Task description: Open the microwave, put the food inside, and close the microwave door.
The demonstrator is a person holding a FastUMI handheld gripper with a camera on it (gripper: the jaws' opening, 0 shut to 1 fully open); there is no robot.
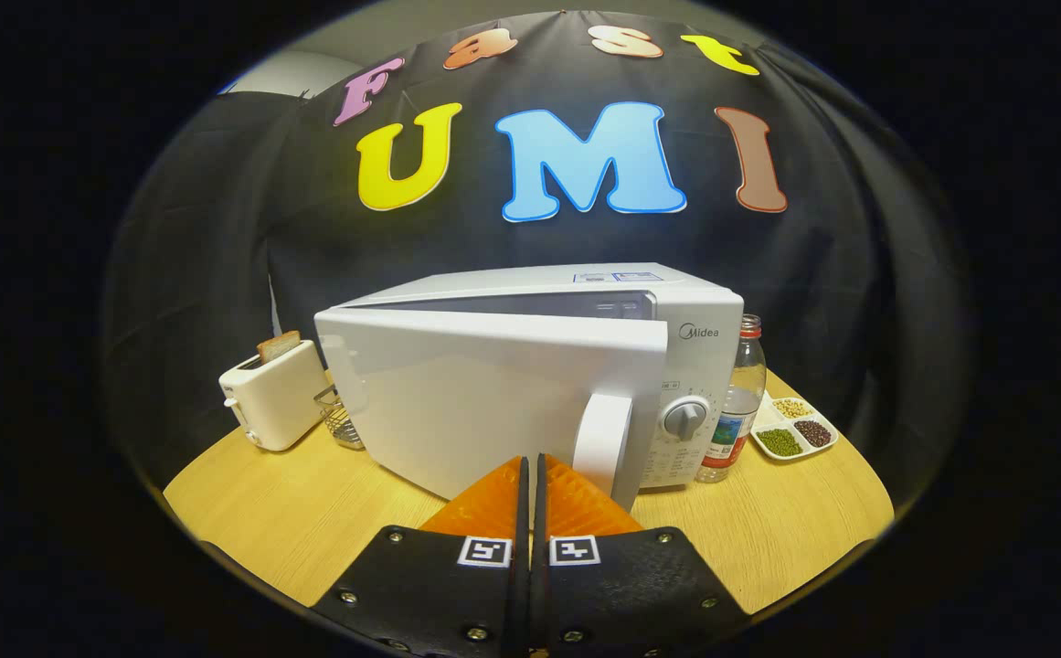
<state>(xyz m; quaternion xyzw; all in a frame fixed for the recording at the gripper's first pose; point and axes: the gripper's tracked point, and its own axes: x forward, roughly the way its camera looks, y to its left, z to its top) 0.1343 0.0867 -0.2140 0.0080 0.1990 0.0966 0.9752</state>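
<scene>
Toast [278, 345] stands in the slot of a white toaster [272, 395] at the left of the wooden desk [311, 521], and a small wire basket [340, 422] sits just beside it, between the toaster and the microwave [530, 384]. The white microwave stands in the middle of the desk with its door [484, 402] swung partly ajar, hinged at the left, a dark gap showing along the top toward the right. The door's white handle [603, 443] lies just ahead of the tool [530, 475], whose orange fingers [489, 503] are pressed together with nothing between them, their tips close to the lower edge of the door. Right of the handle is the control panel with a grey dial [685, 417]. A clear bottle [738, 402] stands just beside the microwave's right side, and beyond it a white divided tray [775, 420] holds yellow, green and dark beans in separate compartments.
</scene>
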